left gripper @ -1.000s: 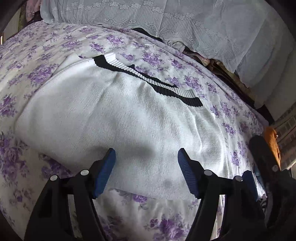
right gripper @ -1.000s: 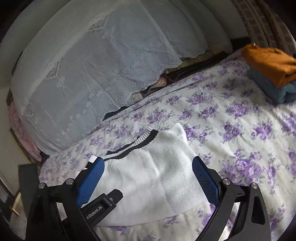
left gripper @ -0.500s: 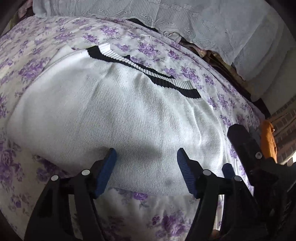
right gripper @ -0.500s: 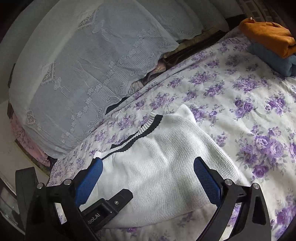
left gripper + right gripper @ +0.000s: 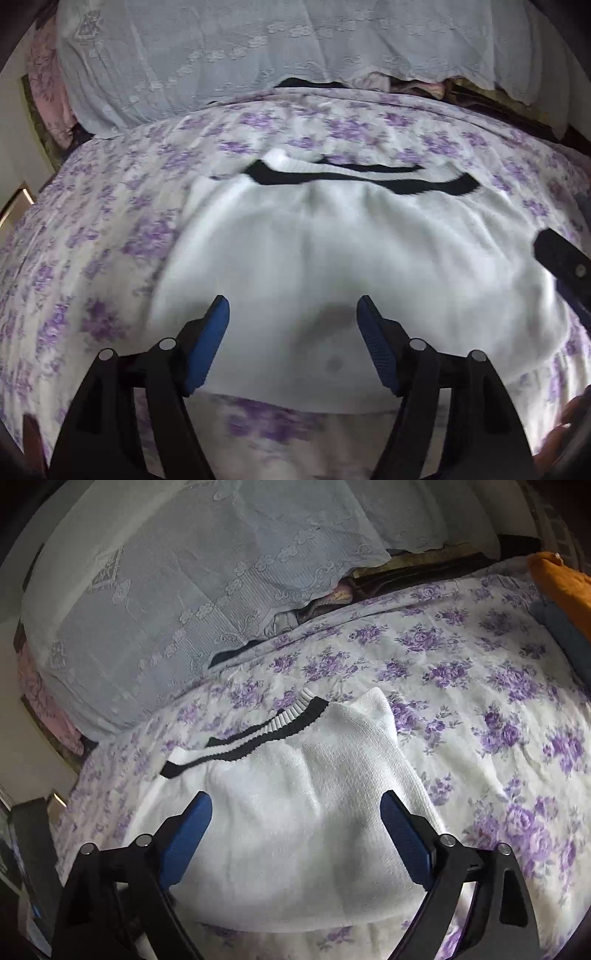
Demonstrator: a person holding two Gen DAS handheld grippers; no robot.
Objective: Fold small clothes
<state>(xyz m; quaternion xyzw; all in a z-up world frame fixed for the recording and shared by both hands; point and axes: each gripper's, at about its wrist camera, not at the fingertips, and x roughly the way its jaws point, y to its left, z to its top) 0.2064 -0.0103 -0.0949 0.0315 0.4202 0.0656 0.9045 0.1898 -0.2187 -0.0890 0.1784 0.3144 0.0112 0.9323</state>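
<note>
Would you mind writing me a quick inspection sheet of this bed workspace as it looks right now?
Surface: bedsheet, white with purple flowers, slightly wrinkled.
Job's things: white knit top with black-striped collar, lying flat and partly folded, collar end away from the cameras.
Clutter: folded orange garment on a blue one, at the bed's far right.
Grippers: left gripper open, above the top's near hem; right gripper open, above the top's right part. Neither grips cloth.
Cables: nothing seen.
Surroundings: pale lace cover draped over a pile behind the bed, with bits of other fabrics peeking out beneath its edge.
</note>
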